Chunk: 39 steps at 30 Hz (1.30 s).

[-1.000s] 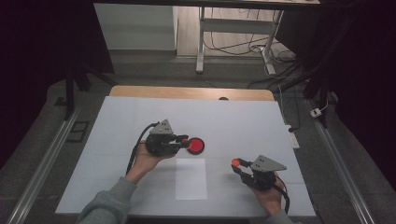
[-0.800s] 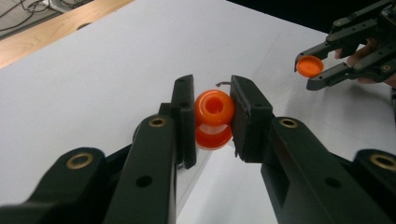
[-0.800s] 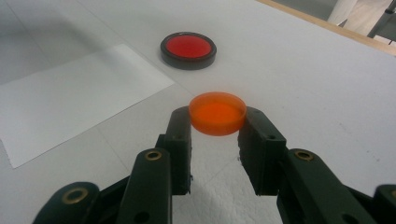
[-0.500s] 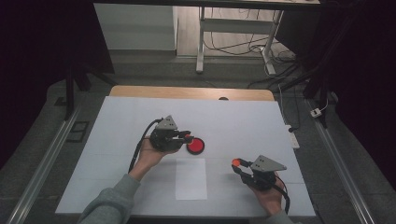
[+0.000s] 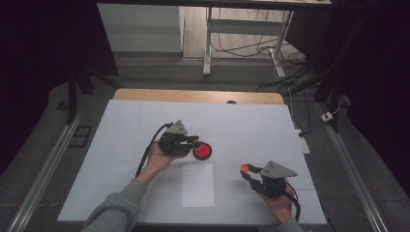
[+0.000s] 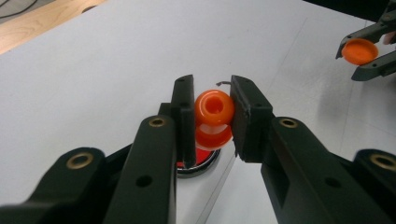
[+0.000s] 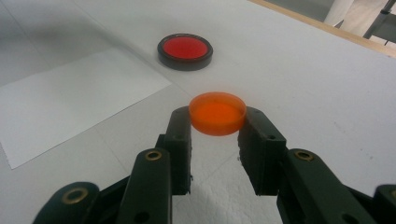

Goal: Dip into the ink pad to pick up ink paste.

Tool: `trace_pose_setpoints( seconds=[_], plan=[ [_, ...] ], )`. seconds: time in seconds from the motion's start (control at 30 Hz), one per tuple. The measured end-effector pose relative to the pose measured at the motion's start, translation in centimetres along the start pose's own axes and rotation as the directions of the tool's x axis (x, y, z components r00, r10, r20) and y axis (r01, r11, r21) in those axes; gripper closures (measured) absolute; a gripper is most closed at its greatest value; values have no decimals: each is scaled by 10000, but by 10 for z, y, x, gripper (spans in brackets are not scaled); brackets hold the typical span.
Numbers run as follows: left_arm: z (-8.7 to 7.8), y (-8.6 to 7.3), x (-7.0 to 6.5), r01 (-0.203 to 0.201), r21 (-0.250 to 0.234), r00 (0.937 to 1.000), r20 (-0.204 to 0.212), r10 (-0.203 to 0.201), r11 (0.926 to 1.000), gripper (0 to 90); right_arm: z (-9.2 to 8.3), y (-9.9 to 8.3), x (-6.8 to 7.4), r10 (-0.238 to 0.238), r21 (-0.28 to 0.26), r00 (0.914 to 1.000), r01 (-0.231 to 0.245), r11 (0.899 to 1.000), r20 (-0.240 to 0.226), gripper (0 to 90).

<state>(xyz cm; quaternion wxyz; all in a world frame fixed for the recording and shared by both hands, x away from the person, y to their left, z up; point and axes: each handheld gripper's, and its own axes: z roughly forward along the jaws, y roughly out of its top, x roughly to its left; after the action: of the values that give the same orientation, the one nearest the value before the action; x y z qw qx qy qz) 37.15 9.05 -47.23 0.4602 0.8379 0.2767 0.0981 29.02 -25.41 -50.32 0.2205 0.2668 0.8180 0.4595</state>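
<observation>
The left gripper (image 6: 212, 114) clamped an orange bottle (image 6: 214, 117) above the red dish (image 5: 202, 151). The right gripper (image 7: 217, 122), nearer, pinched an orange cap (image 7: 217, 113).

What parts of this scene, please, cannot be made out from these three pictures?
- Red ink pad, left gripper view: mostly hidden behind the left gripper and the orange stamp it holds.
- Stamp's face: turned down toward the pad, unseen.
- Orange cap in the right gripper: its underside is hidden, and in the high view it is too small for detail.
- Person: cut off by the high view's bottom edge.
</observation>
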Motion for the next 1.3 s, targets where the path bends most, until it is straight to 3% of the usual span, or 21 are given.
trace_pose_setpoints(
  seconds=[0.6, 1.07, 1.3],
  plan=[
    [15, -4, 10, 104, 70, 9996, -270, -102, 9999, 725, -4, -4, 0, 61, 74, 9999, -61, 10000, 96, 647],
    [35, -11, 14, 127, 469, 9998, -180, -119, 9988, 726, -4, -6, 0, 158, 112, 9999, -158, 9998, 57, 647],
    [46, -13, 14, -67, 677, 9997, -218, 82, 9977, 725, -5, -7, 0, 135, 229, 9999, -136, 9996, 83, 647]
  ],
)
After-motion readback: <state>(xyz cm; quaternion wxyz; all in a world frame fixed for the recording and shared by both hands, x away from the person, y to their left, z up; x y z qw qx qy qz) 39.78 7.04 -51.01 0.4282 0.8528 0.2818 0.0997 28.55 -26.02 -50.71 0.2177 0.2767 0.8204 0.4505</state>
